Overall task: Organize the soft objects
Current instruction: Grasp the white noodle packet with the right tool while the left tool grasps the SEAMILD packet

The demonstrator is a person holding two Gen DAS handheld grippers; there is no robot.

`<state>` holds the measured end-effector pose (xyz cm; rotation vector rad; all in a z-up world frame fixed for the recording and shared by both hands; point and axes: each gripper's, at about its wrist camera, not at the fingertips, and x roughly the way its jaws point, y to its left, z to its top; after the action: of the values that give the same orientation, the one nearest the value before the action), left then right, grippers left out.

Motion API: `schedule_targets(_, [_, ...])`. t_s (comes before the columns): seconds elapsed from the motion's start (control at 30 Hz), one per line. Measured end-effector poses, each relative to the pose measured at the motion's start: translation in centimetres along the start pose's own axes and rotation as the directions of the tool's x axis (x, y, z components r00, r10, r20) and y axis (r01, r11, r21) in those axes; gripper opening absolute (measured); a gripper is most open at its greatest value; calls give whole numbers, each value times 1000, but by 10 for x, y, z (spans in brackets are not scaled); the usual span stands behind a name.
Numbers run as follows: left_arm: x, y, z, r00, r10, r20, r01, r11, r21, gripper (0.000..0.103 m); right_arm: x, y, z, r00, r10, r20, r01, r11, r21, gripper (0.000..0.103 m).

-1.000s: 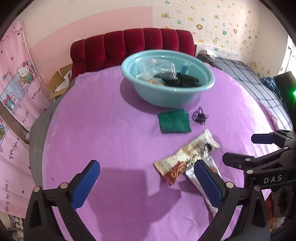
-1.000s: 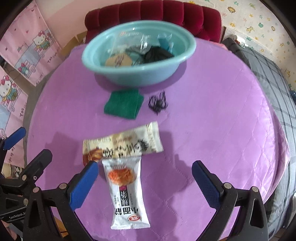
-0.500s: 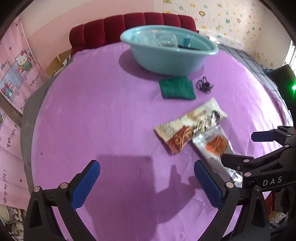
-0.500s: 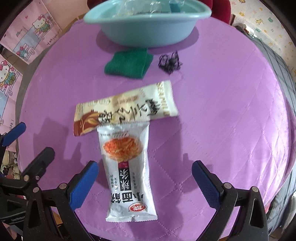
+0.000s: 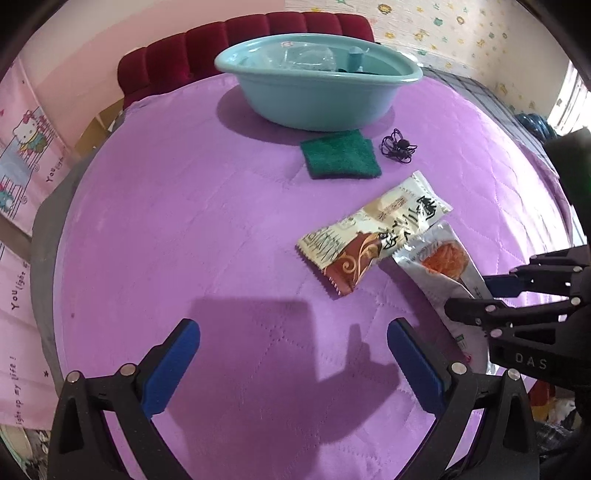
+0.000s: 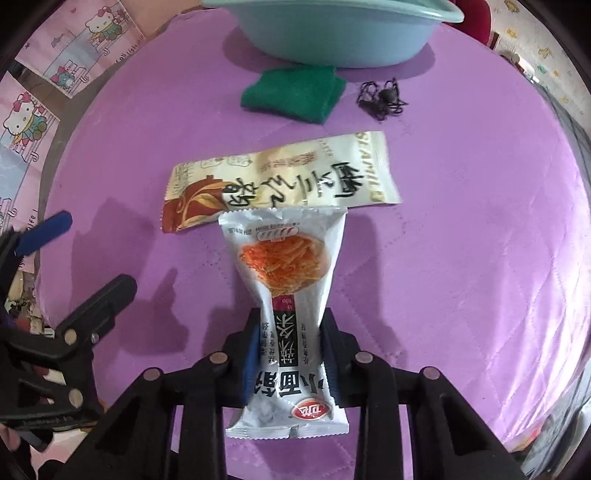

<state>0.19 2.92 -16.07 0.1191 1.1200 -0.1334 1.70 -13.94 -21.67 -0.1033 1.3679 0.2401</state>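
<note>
A lived-in room of a home, likely a bedroom or child's room.
A red tufted sofa [image 5: 243, 44], star-patterned wallpaper [image 5: 461, 33], cartoon-cat posters [image 5: 26, 147] and a plaid-covered bed [image 5: 491, 103] surround a round bench [image 5: 184, 229] under purple quilted cloth.

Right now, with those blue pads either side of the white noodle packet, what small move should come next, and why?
Probably finish the squeeze, then lift. The right gripper is closing on the white noodle snack packet, pinching its waist, yet it lies on the purple quilted tablecloth, overlapping the cream-and-brown wrapper.
</note>
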Motion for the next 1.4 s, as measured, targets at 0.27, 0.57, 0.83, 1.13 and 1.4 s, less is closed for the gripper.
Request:
schedule_targets(0.27, [15,-17,20,999,-27,-32,30,994,104,103,-7,-18,4,1000,2,10,-3,999,53,31])
schedule_targets(0.57, [31,-45,48,998,-50,-41,58,966,253,103,-6,-19,-2,1000,-8,26,5,994,112,31])
schedule_targets(0.83, [54,-61,66,994,-69,-81,93,932,349,103,0,-17,-9,1000,0,19,-2,990,139,31])
schedule_targets(1.13, [78,-76,81,988,-86,-127,129,911,392,93,-3,-17,2,1000,4,-2,-3,986,164,31])
schedule_targets(1.4, [74,-84,88,982,-129,-138,171,917,360,44,-7,-19,8,1000,22,-17,-19,983,181,31])
